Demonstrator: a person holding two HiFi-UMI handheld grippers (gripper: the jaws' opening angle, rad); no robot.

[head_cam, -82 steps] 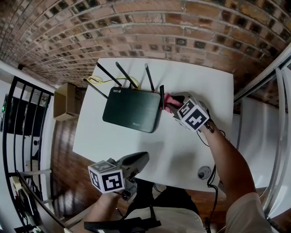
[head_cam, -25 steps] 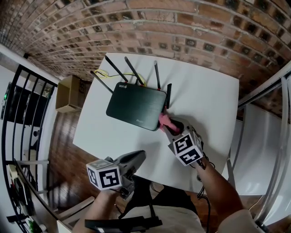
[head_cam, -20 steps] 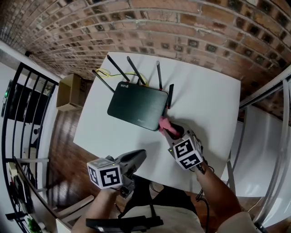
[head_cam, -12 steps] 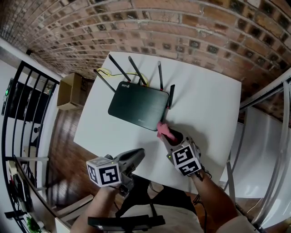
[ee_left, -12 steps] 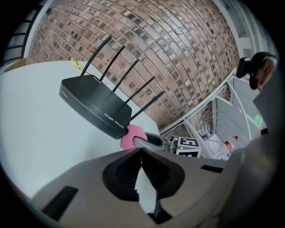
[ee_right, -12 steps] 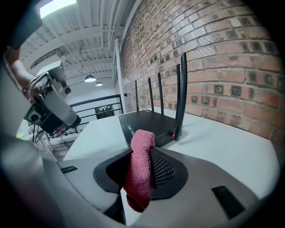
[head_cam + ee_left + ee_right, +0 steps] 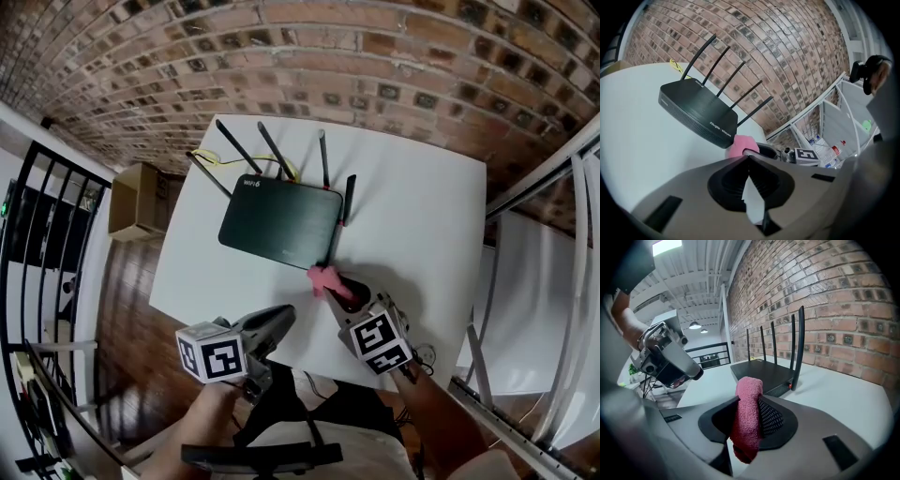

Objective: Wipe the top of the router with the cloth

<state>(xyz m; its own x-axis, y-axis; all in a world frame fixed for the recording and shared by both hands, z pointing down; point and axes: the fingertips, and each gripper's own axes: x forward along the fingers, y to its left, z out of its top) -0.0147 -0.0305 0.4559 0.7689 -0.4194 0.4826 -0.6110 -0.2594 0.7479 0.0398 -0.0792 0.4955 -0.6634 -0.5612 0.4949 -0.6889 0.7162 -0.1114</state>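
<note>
Where the white table (image 7: 412,216) comes nearest to us, our left tool (image 7: 279,319) hangs over its edge with the jaws pressed together and empty; just to its right our right tool (image 7: 339,289) points at the router, its jaws pinching the pink cloth (image 7: 323,277), which stands up between them in a folded wad and droops below them in the right gripper view; the cloth sits just beside the router's near right corner, off its top, and we cannot tell whether it touches the casing; beyond it the black router (image 7: 279,225) lies flat on the middle of the table, its top bare; along its far edge and right end the antennas (image 7: 323,159) stand up; a yellow cable (image 7: 211,161) curls behind its far left corner; past the table rises the brick wall (image 7: 281,56).
</note>
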